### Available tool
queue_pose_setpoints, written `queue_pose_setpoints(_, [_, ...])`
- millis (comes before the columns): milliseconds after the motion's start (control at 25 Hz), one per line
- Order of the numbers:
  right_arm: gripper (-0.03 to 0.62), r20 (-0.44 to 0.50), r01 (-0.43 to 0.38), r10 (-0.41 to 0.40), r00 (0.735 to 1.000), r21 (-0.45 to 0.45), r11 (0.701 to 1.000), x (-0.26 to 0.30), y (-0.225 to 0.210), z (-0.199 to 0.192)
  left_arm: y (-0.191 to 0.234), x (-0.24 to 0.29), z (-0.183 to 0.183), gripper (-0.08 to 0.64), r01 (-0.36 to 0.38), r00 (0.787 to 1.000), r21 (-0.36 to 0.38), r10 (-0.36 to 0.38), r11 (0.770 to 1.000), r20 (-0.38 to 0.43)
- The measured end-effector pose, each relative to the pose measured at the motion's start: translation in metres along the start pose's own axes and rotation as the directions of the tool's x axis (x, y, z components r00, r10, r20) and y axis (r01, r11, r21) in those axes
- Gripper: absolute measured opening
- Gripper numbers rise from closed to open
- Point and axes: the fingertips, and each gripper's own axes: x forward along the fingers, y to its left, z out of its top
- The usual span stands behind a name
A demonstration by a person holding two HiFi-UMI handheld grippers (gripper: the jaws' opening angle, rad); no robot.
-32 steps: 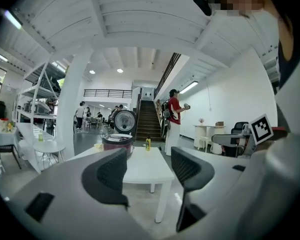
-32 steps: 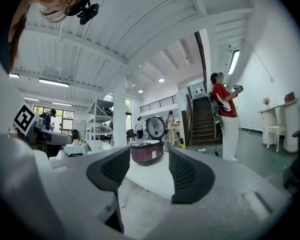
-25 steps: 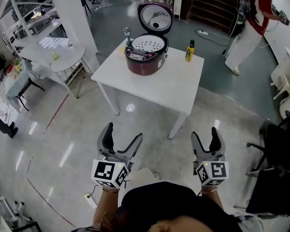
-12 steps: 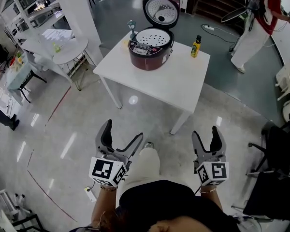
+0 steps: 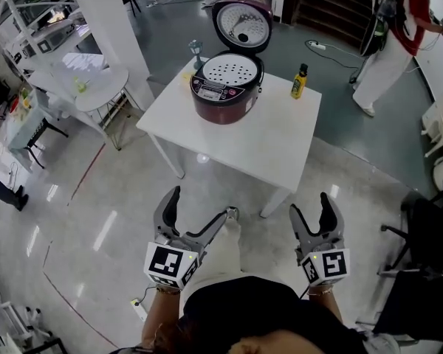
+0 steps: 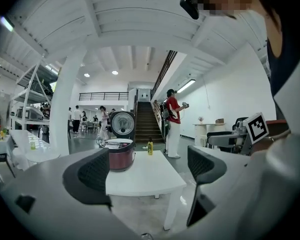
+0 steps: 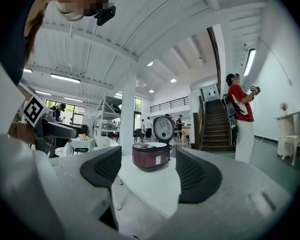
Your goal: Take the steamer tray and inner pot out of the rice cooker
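A maroon rice cooker (image 5: 225,87) stands on a white table (image 5: 266,135) with its lid (image 5: 244,26) swung up. A white perforated steamer tray (image 5: 232,69) sits in its mouth; the inner pot is hidden under it. My left gripper (image 5: 201,206) and right gripper (image 5: 310,206) are held over the floor, well short of the table, both open and empty. The left jaws have just spread wider. The rice cooker (image 6: 121,156) shows far off between the left gripper (image 6: 149,171) jaws, and the rice cooker (image 7: 151,156) likewise between the right gripper (image 7: 149,173) jaws.
A yellow bottle (image 5: 300,81) and a stemmed glass (image 5: 196,48) stand on the table beside the cooker. A white pillar (image 5: 107,28) and round table (image 5: 96,87) are at left. A person in red (image 5: 399,21) stands at back right; a black chair (image 5: 428,234) at right.
Both grippers have moved forward toward the table, which now looks nearer. The left jaws stand a little wider than before.
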Motion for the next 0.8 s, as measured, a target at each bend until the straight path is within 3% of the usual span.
queue_pose_setpoints(800, [0.333,-0.028,0.013,-0.013,1.000,0.009,1.000,0.249,-0.080,0.017,0.138,0.226,0.041,0.468,0.059,0.998,-0.029,-0.060,0.998,-0.038])
